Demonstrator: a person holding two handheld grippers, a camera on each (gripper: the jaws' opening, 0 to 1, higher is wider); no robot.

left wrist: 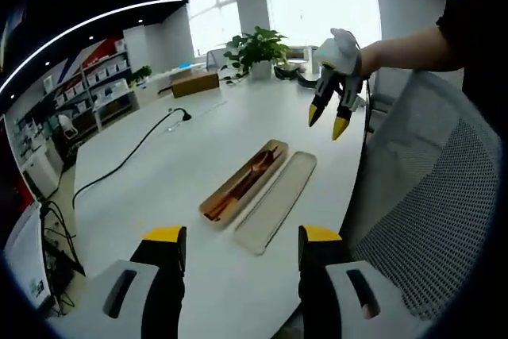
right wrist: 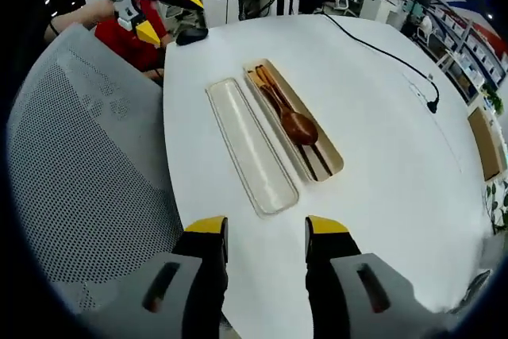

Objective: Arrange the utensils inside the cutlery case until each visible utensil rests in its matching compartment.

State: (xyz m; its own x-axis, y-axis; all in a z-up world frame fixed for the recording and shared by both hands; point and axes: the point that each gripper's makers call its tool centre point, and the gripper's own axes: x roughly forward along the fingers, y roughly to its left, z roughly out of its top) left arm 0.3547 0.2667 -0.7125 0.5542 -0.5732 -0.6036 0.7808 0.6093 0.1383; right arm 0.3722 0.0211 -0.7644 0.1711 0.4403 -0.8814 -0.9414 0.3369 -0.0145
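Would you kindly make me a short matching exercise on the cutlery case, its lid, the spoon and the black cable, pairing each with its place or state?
Things:
1. cutlery case
2. lid
3. wooden spoon
4. black cable

Places or states:
A. lies empty beside the case, on the chair side
B. lies inside the case
C. runs across the table away from the case
D. open, holding utensils

Pairs: 1-D, 2-A, 3-B, 4-C

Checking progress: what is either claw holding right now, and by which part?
Nothing. The left claw and right claw are both open and empty; the wooden utensils lie in the cutlery case.
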